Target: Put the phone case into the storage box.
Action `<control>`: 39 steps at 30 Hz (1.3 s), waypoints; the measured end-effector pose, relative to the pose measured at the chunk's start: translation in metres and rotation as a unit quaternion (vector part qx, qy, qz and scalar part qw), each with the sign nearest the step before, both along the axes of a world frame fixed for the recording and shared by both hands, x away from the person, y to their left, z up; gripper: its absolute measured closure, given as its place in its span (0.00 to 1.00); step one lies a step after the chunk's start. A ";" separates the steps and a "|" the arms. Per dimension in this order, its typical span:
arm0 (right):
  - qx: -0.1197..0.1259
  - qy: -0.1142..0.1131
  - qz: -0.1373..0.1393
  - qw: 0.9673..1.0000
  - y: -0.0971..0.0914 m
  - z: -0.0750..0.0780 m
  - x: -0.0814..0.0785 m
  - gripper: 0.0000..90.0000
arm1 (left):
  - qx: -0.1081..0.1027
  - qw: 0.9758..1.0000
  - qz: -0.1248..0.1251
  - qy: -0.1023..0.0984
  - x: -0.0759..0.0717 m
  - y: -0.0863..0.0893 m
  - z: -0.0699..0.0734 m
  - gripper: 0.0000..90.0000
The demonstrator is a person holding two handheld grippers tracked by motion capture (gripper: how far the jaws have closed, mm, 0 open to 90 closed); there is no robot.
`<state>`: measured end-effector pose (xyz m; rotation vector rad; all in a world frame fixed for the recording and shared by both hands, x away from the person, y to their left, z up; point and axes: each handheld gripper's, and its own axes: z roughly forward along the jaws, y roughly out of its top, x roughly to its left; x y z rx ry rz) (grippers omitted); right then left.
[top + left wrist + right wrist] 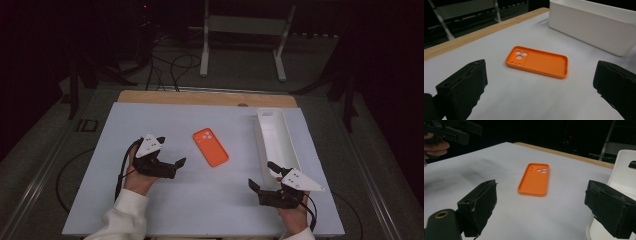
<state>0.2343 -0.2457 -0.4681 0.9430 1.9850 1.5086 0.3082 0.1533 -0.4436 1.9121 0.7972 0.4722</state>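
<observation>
Orange and lying flat, a phone case (211, 146) is sitting near the middle of a pale grey table (150, 210), its hollow inner side facing up and its camera cut-outs at the end farther from the person. A long white tray (292, 150) is lying along the right side of the table, apart from the case, with a slot handle at its far end. The left gripper (173, 151) is being held in the person's left hand (136, 181), low over the table to the left of the case, with its black jaws standing wide apart and gripping nothing; in the left gripper view the case is lying between and beyond them. The right gripper (263, 176) is being held in the right hand (295, 216) near the front right of the table, just beside the near end of the tray, its jaws also spread wide and empty. A wooden strip (200, 96) is running along the table's far edge. White sleeves (122, 215) are covering the person's forearms.
</observation>
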 end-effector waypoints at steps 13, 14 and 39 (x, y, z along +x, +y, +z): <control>0.001 -0.002 -0.001 1.000 -0.001 0.000 0.000 0.12 | 0.003 1.000 -0.004 -0.010 0.006 -0.008 0.001 0.00; 0.001 -0.002 -0.001 1.000 -0.001 0.000 0.000 0.12 | 0.003 1.000 -0.005 -0.010 0.007 -0.009 0.001 0.00; 0.000 -0.003 -0.002 1.000 -0.001 0.001 0.000 0.12 | 0.017 1.000 -0.023 -0.003 0.024 -0.034 0.000 0.00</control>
